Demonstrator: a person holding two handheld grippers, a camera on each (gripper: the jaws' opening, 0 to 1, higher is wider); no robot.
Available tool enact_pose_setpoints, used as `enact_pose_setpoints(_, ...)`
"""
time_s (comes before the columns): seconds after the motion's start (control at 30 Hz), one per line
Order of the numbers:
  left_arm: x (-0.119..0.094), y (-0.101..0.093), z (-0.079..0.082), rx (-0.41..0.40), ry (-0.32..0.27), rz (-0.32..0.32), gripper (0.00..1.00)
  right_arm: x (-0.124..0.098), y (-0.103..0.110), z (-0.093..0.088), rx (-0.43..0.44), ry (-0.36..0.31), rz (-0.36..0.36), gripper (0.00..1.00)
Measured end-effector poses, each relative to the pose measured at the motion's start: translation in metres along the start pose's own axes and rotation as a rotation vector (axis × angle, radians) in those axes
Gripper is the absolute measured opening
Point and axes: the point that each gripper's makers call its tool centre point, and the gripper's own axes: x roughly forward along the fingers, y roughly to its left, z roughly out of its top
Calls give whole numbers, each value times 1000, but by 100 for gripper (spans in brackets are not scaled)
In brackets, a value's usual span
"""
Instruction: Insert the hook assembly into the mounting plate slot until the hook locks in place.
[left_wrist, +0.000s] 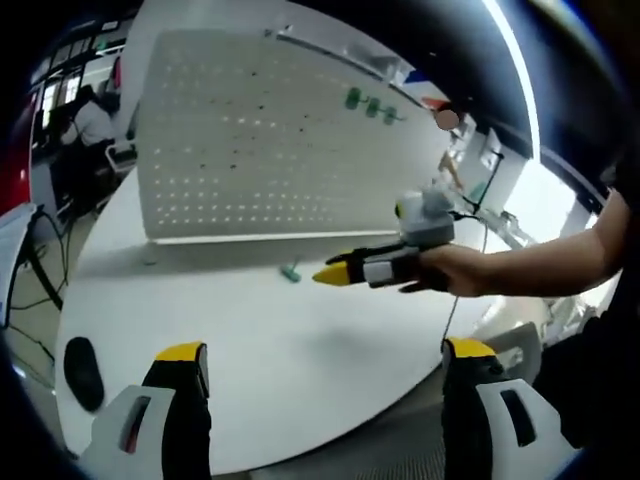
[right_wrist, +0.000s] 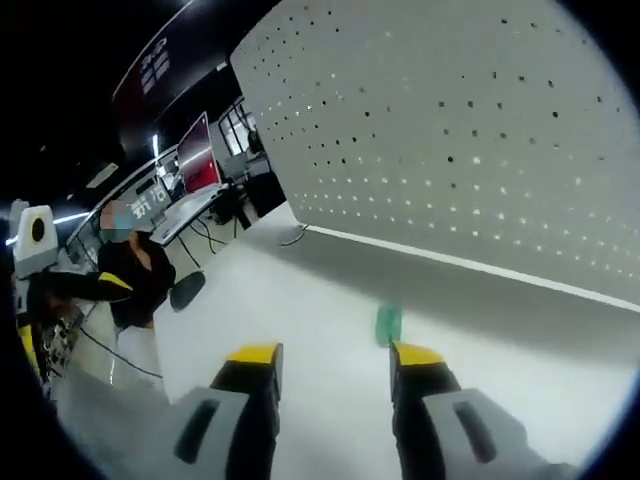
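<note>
Green hook (right_wrist: 388, 324) lies on the white table (right_wrist: 300, 330) near the pegboard (right_wrist: 480, 130), just ahead of my right gripper (right_wrist: 335, 352), jaws spread and empty; I'd straddle it squarely before closing. Left gripper (left_wrist: 325, 350) also spread, waiting

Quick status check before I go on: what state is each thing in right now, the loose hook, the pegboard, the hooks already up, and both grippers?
Green hook: lying loose on the table, just ahead of the right gripper's jaws, not gripped.
Pegboard: standing upright on the white table.
Green hooks on the board: mounted near its upper edge.
Right gripper: open, empty.
Left gripper: open, empty.
</note>
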Motion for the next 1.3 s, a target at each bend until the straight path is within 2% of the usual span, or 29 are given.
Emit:
enact_pose_setpoints(0.33,5,13,2,-33,1,10,98,35,-8,2,52,27,-3,40)
enact_pose_setpoints(0.47,8,18,2,-44,4,12,98,41,-17,5,85,25,-19,39)
enact_pose_setpoints(0.67,11,21,0,-60,9,10,97,47,-31,12,75,22,-57,39)
enact_pose_setpoints(0.93,13,24,-2,-74,15,12,96,63,-41,21,75,27,-67,36)
enact_pose_setpoints(1.13,11,25,-3,-78,16,17,96,75,-48,29,45,14,-95,23)
enact_pose_setpoints(1.23,10,25,-4,-78,18,19,96,81,-53,33,73,4,-111,18)
enact_pose_setpoints(1.3,9,25,-4,-84,15,21,96,83,-55,34,54,12,-121,11)
